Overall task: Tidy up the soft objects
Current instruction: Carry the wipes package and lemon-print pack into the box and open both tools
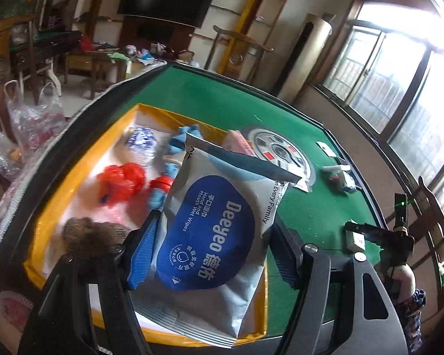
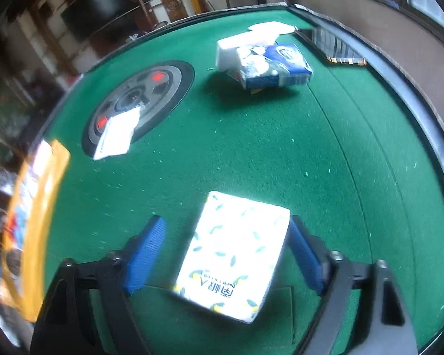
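My left gripper (image 1: 213, 233) is shut on a white and blue Deeyeo wet wipes pack (image 1: 216, 233) and holds it over the yellow-rimmed box (image 1: 83, 159). The box holds red plastic bags (image 1: 121, 183), a blue cloth (image 1: 174, 145), a brown furry thing (image 1: 88, 233) and a blue-patterned pack (image 1: 142, 142). In the right wrist view my right gripper (image 2: 226, 254) is open around a white tissue pack with a leaf print (image 2: 233, 254) that lies on the green felt. The right pad (image 2: 306, 260) is close to the pack's edge; the left pad (image 2: 146, 254) stands apart.
The green table (image 2: 251, 148) has a round hub (image 2: 139, 100) in the middle with a white packet (image 2: 117, 136) on it. A blue and white tissue pack (image 2: 269, 66) lies further off. The yellow box (image 2: 29, 216) is at the left. A black raised rim edges the table.
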`<state>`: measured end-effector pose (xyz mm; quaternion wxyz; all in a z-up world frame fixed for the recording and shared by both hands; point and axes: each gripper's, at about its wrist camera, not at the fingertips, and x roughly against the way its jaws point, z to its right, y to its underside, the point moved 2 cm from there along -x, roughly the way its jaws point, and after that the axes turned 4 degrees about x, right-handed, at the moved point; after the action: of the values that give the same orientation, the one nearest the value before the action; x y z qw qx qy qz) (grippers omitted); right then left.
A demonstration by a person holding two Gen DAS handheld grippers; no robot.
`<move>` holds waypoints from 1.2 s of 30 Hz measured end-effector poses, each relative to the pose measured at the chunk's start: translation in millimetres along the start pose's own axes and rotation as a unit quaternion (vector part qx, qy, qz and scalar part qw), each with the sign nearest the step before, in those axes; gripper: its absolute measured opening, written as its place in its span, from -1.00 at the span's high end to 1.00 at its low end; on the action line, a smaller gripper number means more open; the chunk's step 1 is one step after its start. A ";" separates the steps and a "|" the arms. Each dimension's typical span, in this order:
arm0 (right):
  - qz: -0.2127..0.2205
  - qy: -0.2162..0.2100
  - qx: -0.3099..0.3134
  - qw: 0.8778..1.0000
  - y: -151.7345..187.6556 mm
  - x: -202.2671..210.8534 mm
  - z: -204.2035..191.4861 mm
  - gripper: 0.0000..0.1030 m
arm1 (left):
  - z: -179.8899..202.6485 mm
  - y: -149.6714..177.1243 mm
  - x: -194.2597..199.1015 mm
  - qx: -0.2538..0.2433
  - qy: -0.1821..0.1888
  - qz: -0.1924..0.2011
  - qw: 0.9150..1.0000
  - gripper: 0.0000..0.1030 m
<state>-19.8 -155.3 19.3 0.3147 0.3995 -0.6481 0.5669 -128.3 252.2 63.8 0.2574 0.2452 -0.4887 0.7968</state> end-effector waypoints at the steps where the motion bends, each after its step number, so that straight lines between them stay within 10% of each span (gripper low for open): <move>1: 0.005 0.010 0.016 1.000 1.1 0.6 -2.6 0.07 | -3.7 1.2 1.6 0.003 -0.004 0.001 1.000 -0.34; 11: 0.035 -0.071 0.024 0.997 9.1 33.8 -13.5 0.09 | -40.0 10.4 -8.2 0.051 -0.037 -0.028 0.998 -0.34; 27: 0.031 -0.210 0.241 0.947 19.3 49.5 -229.2 0.09 | -41.6 23.1 -64.7 0.084 -0.022 -0.121 0.989 -0.38; 36: 0.004 -0.225 0.312 0.923 38.7 30.3 -309.3 0.09 | -52.3 4.2 -7.5 0.104 -0.014 -0.044 0.994 -0.41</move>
<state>-82.3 146.3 75.9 0.0178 0.5923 -0.4938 0.6364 -132.7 296.6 35.2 0.2583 0.3029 -0.3958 0.8275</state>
